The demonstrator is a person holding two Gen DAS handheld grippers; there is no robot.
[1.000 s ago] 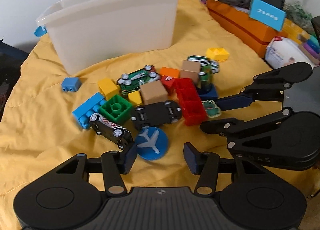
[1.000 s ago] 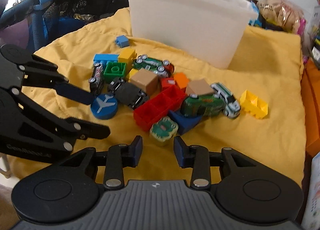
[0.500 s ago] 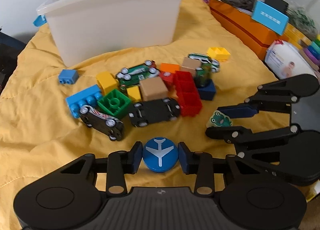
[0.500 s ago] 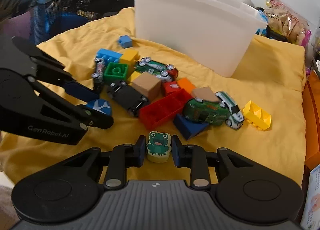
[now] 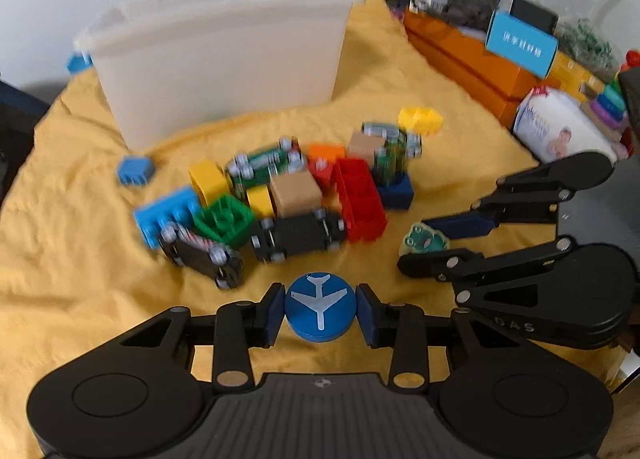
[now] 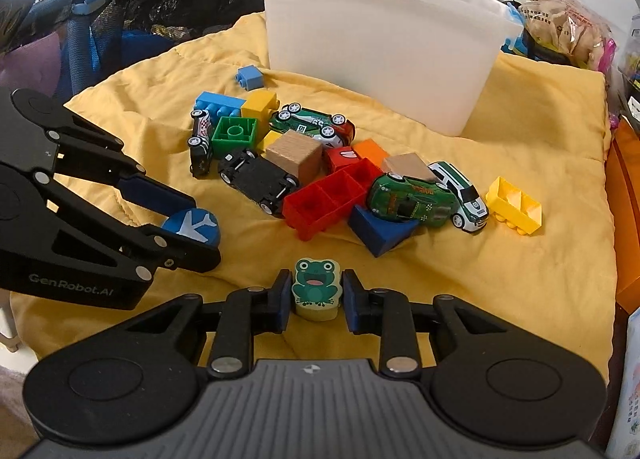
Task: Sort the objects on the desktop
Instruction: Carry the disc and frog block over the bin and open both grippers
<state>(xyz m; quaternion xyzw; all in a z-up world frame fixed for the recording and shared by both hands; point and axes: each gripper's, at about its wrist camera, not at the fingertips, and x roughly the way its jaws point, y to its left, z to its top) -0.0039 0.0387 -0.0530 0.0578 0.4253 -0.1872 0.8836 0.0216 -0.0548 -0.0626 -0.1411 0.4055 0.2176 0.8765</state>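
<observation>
Toys lie heaped on the yellow cloth (image 6: 520, 279) in front of one white bin (image 6: 380, 59). Five cars show in the right wrist view: a checkered one (image 6: 200, 139), a black one on its back (image 6: 256, 181), a green-and-red one (image 6: 312, 125), a dark green one (image 6: 412, 199) and a white-and-green one (image 6: 464, 195). Two wooden cubes (image 6: 296, 157) sit among them, the second (image 6: 408, 167) half covered by the dark green car. Bricks: two red, two light blue, three yellow, one green (image 6: 234, 135), one orange, one dark blue (image 6: 380, 233).

The left gripper (image 5: 320, 313) is clamped on the blue plane disc (image 5: 320, 309), just in front of the heap. The right gripper (image 6: 316, 293) is clamped on the frog block (image 6: 316, 289), likewise near the heap. Whether either piece is clear of the cloth cannot be told.

The left wrist view is motion-blurred, so the heap reads poorly there. The bin's inside is hidden. The clutter beyond the bin and an orange box (image 5: 460, 55) are cut off at the edges.
</observation>
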